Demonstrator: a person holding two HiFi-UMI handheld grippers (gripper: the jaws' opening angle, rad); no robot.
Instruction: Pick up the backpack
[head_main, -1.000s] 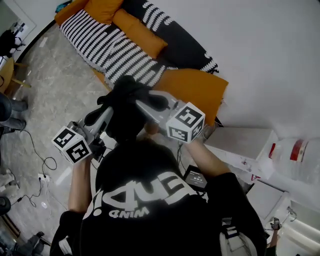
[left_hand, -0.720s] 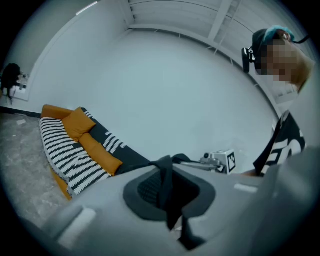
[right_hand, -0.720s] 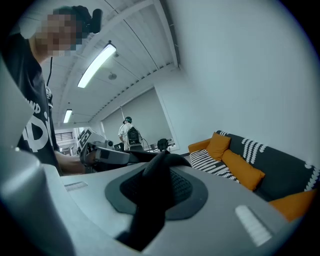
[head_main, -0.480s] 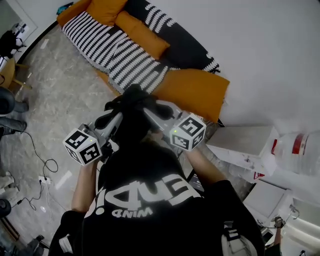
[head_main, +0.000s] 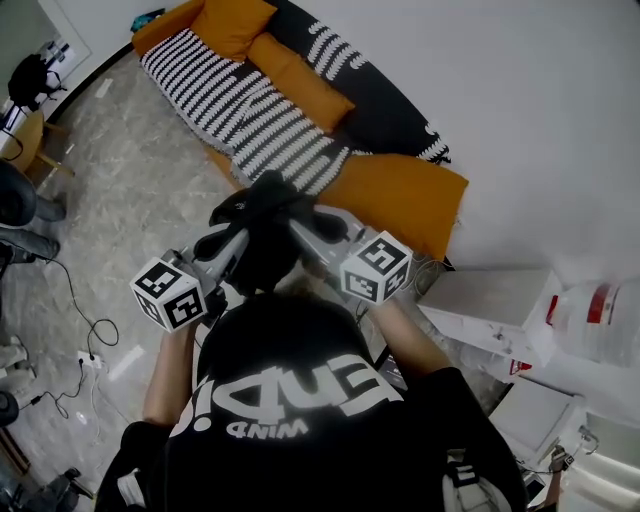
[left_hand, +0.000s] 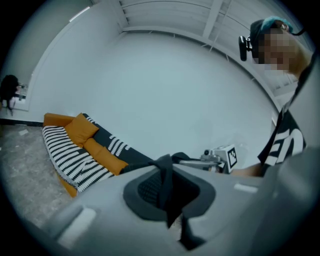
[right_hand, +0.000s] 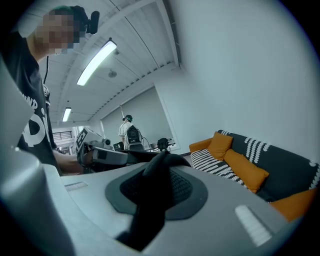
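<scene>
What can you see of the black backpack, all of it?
The backpack is black soft fabric, bunched into a rounded lump before the person's chest. It hangs between the grippers: the left gripper is shut on one woven strap, the right gripper on a second strap. It appears clear of the floor, near the orange sofa. Pockets and zips cannot be made out.

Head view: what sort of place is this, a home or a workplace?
Probably a lounge corner of an office or lab: a black sofa with orange cushions on a grey stone-pattern floor, loose black cables trailing across it, and long strip lights on the ceiling.
</scene>
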